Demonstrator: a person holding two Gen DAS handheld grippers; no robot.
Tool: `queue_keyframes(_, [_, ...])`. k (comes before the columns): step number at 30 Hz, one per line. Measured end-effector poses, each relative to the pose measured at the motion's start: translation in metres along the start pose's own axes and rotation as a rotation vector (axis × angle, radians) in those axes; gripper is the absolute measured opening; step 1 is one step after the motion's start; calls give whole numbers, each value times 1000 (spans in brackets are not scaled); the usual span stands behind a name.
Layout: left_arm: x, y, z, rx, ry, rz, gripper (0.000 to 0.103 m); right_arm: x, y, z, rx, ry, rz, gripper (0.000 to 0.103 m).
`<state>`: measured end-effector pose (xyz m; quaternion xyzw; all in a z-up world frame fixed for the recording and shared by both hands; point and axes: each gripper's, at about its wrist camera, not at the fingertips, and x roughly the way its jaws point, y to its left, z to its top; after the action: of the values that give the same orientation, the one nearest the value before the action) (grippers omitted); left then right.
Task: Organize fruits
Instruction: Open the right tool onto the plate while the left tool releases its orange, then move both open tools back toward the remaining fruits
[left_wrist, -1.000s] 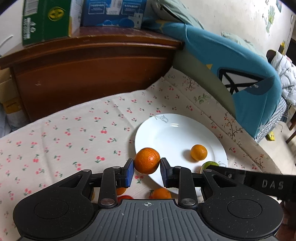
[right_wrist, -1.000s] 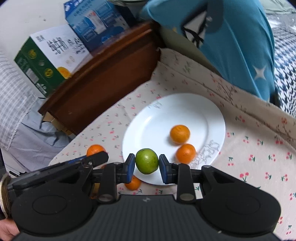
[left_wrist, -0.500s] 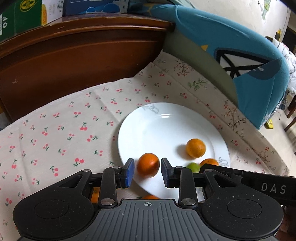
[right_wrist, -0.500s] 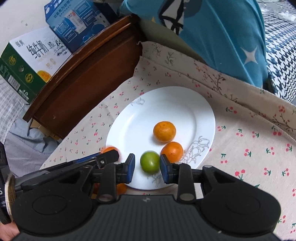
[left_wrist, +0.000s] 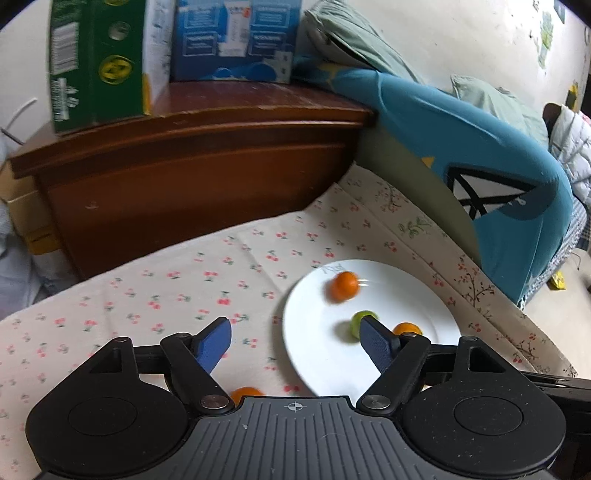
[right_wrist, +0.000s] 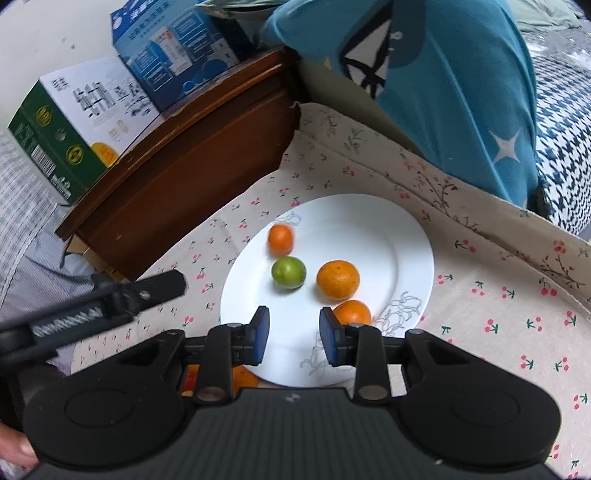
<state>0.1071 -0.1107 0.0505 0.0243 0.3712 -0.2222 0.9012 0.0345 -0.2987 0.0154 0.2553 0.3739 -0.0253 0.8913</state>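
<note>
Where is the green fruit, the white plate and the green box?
green fruit (right_wrist: 288, 272), right wrist view, middle of its skin.
white plate (right_wrist: 369, 218), right wrist view, bare far part.
green box (left_wrist: 98, 62), left wrist view, its front face.

My left wrist camera looks forward and down from the left of the white plate; my right wrist camera sits close above its near rim. Both views share it.

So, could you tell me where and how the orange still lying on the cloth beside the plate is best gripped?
Probably across its widest middle, from above. The orange is round, so no side is better, but it lies close to the plate rim, half hidden beneath the open left gripper. Set the fingers parallel to the rim so neither strikes it.
</note>
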Motion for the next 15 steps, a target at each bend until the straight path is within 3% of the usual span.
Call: queue_keyframes(15, [-47,47,-32,-78,20,98,82,-6,28,-19,-159,9,44,34])
